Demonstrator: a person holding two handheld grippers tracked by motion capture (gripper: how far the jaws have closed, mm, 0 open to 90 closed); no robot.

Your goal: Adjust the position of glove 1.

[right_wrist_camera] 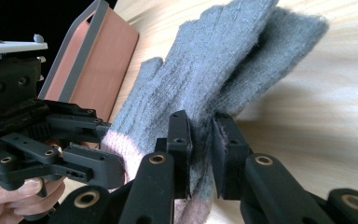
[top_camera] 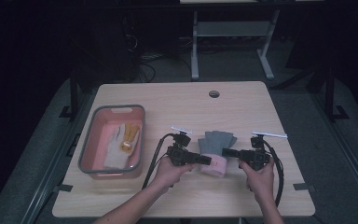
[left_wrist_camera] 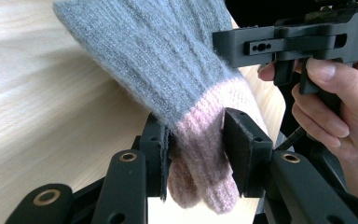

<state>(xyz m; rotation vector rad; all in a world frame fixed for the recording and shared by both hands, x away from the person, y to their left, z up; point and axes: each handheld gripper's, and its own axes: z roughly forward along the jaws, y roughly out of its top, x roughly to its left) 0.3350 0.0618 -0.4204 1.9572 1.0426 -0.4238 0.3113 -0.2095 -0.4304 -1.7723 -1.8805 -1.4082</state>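
A dim lab or workshop: a bare wooden table (top_camera: 242, 100), cables on the floor (top_camera: 144, 65), another workbench (top_camera: 233, 28) behind.

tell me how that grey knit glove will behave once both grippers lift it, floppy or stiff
Probably floppy: the grey glove is soft fuzzy knit, and its pink cuff bunches between the left gripper pads. Likely light for its size. The right gripper pinches folded knit, so slipping seems unlikely, though the fingers may droop.

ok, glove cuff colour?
Pale pink cuff on the grey knit glove; clearest in the left gripper view.
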